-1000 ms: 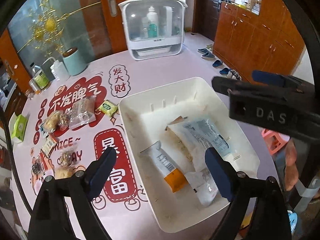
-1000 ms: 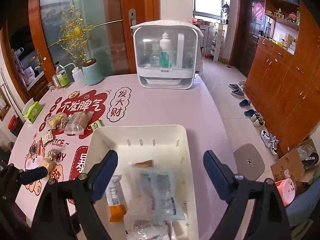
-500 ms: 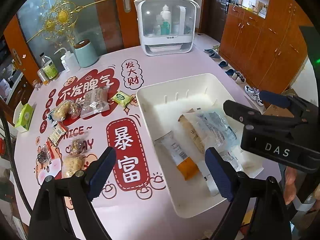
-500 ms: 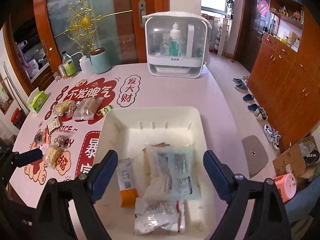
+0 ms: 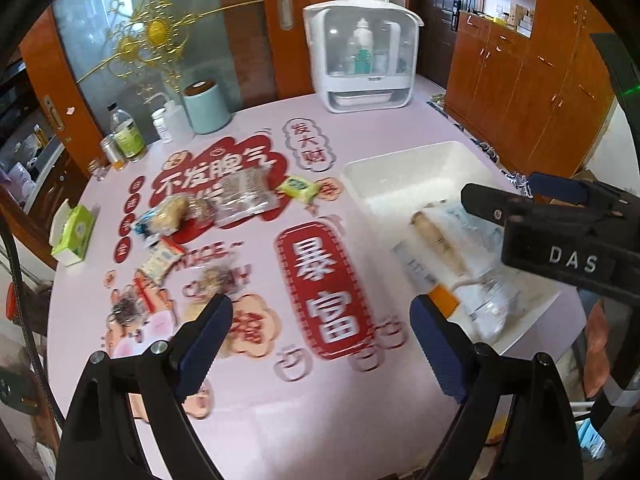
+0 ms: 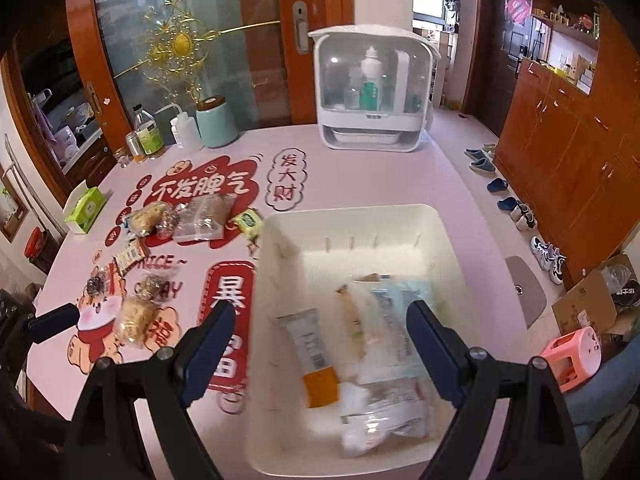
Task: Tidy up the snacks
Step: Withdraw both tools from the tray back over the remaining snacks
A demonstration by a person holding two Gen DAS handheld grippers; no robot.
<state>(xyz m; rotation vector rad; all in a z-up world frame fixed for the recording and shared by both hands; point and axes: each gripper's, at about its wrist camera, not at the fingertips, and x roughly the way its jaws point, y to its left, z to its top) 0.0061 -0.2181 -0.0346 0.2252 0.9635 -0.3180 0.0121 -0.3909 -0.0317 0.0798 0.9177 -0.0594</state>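
Observation:
A white tray (image 6: pixel 400 216) on the pink table holds an orange-ended packet (image 6: pixel 314 354) and several clear bags (image 6: pixel 394 320). My right gripper (image 6: pixel 320 320) hangs open above the tray's near left part with nothing between its fingers. Its black body also shows at the right of the left wrist view as the right gripper (image 5: pixel 560 236), above the tray (image 5: pixel 400 164). My left gripper (image 5: pixel 316 320) is open and empty over the red table print, left of the tray. Loose snacks lie further left: a clear bag (image 5: pixel 244 196), a green packet (image 5: pixel 298 188) and round cakes (image 5: pixel 172 212).
At the back of the table stand a white cabinet with bottles (image 6: pixel 372 92), a teal canister (image 6: pixel 214 122) and small bottles (image 6: pixel 148 132). A green tissue box (image 6: pixel 86 208) sits at the left edge. On the floor to the right are shoes (image 6: pixel 516 208) and a pink stool (image 6: pixel 572 356).
Both grippers have slid left across the table, so the tray now lies further right in each view. The left one has left the tray for the red print. Both stay open.

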